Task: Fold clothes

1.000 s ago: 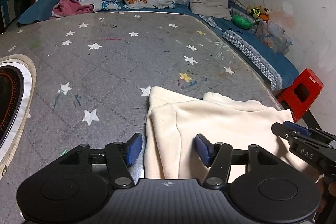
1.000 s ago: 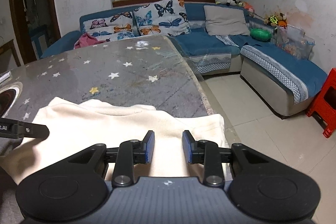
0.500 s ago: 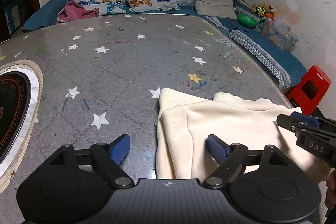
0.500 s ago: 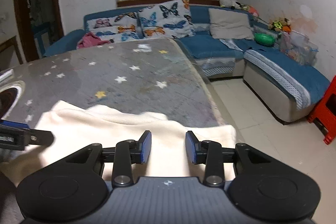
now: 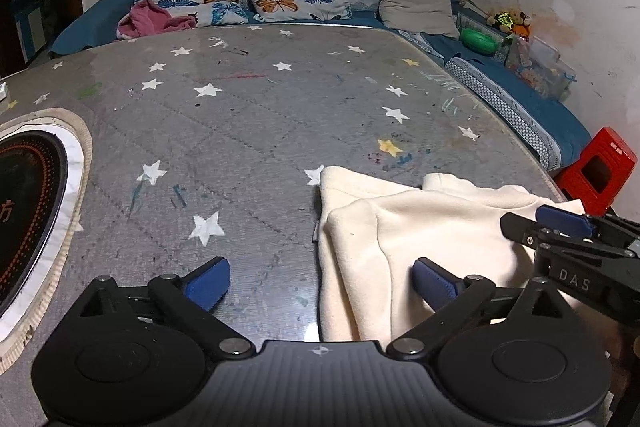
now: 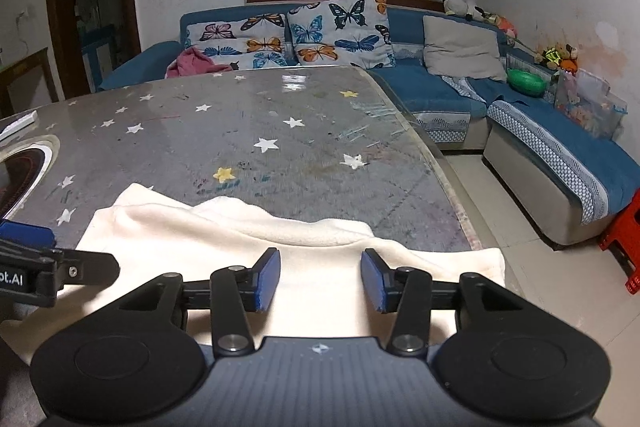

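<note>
Cream garment (image 5: pixel 420 227) lies part-folded at the table's (image 5: pixel 260 115) right edge, one soft fleecy layer doubled over, thick rounded creases, folds left to make. Left gripper (image 5: pixel 320 281) gapes wide astride its left hem; right gripper (image 6: pixel 320 281) hangs open over the middle, gripping nothing

I see bare grey table (image 5: pixel 248 131) from the cream garment (image 5: pixel 404 227) out to the far edge; a gripper could sweep there freely. At the left edge an inset round cooktop (image 5: pixel 28 211) sits flush. Past the right edge, the blue sofa (image 6: pixel 560 147) and red stool (image 5: pixel 596 167) stand close
</note>
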{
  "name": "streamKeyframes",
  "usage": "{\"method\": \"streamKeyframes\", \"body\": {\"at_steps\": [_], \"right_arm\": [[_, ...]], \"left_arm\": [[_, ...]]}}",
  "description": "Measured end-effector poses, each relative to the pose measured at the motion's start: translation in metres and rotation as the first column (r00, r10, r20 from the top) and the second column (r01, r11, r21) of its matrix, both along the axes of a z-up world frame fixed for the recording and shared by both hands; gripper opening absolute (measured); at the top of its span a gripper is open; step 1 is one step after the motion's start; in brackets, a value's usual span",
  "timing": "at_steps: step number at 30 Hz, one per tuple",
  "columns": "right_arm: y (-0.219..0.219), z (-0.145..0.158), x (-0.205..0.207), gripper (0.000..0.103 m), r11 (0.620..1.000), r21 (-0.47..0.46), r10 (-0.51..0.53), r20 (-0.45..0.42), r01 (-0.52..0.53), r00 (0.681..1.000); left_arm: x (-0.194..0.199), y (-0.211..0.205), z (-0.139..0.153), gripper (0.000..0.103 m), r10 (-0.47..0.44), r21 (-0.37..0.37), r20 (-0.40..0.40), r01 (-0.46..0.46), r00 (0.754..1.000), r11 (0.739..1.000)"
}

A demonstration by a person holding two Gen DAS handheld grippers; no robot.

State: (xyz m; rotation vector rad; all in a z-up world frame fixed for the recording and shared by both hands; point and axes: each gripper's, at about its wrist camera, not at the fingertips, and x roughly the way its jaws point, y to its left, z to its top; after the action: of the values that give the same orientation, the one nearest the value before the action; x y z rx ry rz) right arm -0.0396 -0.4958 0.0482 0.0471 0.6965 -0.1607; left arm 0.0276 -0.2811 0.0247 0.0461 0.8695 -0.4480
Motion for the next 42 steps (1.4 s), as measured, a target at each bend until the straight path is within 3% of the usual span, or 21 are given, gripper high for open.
{"method": "streamKeyframes", "body": {"at_steps": [6,17,20,22,28,34,42], "right_arm": [[0.007,0.007,0.000,0.051,1.000,-0.008,0.015,0.018,-0.015,1.000],[0.041,0.008,-0.017,0.052,0.990,-0.031,0.140,0.004,-0.140,0.990],[0.056,0.008,-0.031,0.055,0.980,-0.029,0.196,0.002,-0.196,0.981],[0.069,0.008,-0.039,0.063,0.972,-0.061,0.229,0.006,-0.229,0.973],[0.101,0.012,-0.057,0.064,0.943,-0.126,0.313,0.034,-0.307,0.949],[0.119,0.004,-0.065,0.066,0.929,-0.167,0.341,0.030,-0.331,0.940],[0.114,0.010,-0.071,0.073,0.935,-0.150,0.330,0.043,-0.321,0.943]], "left_arm": [[0.001,0.006,-0.001,0.103,0.007,-0.001,0.003,-0.007,1.000,1.000],[0.004,0.013,0.000,0.103,0.029,0.020,0.016,-0.029,0.999,0.999],[0.002,0.014,0.001,0.103,0.034,0.022,0.019,-0.034,0.999,0.999],[0.002,0.014,0.002,0.103,0.039,0.025,0.019,-0.039,0.999,0.999],[0.001,0.019,0.003,0.103,0.057,0.017,0.009,-0.057,0.998,0.998],[-0.002,0.022,0.005,0.103,0.064,0.002,-0.010,-0.064,0.998,0.998],[-0.010,0.024,0.008,0.103,0.058,-0.006,-0.028,-0.058,0.998,0.998]]}}
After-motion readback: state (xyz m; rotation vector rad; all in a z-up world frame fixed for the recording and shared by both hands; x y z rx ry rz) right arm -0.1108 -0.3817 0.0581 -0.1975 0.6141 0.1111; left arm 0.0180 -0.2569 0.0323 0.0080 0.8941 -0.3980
